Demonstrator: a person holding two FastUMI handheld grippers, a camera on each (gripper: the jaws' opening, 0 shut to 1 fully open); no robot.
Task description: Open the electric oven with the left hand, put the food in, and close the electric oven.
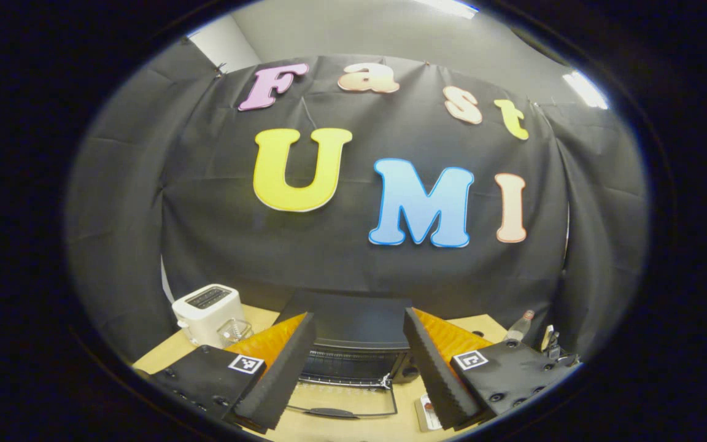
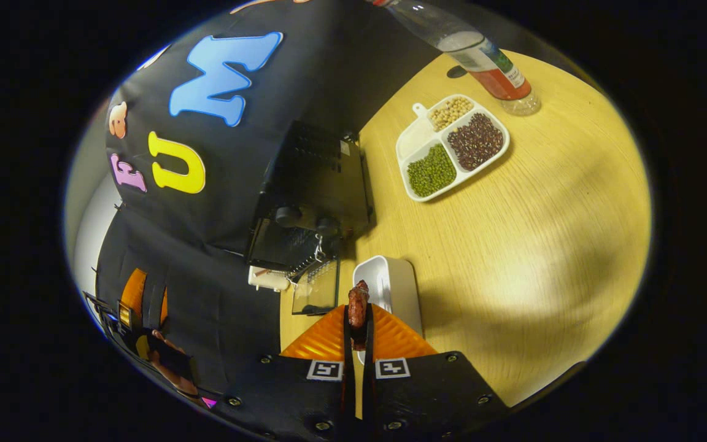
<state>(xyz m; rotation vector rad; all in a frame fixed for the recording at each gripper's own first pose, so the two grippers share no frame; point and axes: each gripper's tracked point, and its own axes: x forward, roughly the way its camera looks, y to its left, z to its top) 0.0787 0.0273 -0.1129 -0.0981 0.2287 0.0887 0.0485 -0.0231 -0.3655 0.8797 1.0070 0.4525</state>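
The oven (image 1: 353, 344) door is lowered; food (image 2: 358, 310) is clamped by the right gripper (image 2: 358, 319) (left gripper (image 1: 353, 374) spread, empty), unloaded

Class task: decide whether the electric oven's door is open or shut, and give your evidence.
Open. In the left gripper view the oven has its glass door folded down flat onto the table, handle nearest the camera, rack exposed.

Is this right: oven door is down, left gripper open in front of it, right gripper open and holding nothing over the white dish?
Not quite. In the right gripper view the right gripper is shut on a reddish-brown piece of food above the white dish. The rest stands: oven door down, left gripper open before it.
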